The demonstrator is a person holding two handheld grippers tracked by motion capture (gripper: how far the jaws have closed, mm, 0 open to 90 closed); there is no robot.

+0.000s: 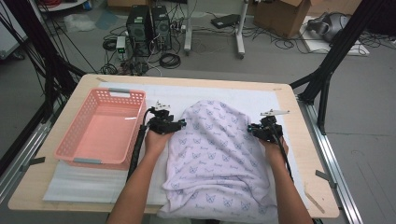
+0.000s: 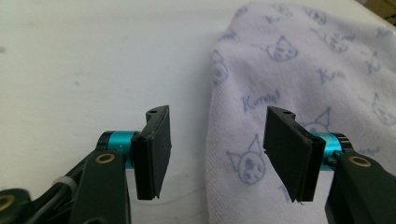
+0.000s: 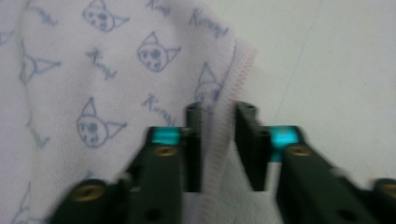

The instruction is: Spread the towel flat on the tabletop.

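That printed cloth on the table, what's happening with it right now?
A person works a gripper in each hand at the sides of the pale printed cloth spread on the table. The right gripper has the cloth's stitched edge between its jaws, nearly closed on it. The left gripper is open at the cloth's other edge, which lies between its jaws ungripped. The pink basket stands to the left.

towel [image 1: 219,158] near edge cut off, perhaps overhanging

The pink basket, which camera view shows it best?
The high view: the pink basket sits whole at the table's left, beside the left gripper. The two gripper views look at the printed cloth and the white mat instead.
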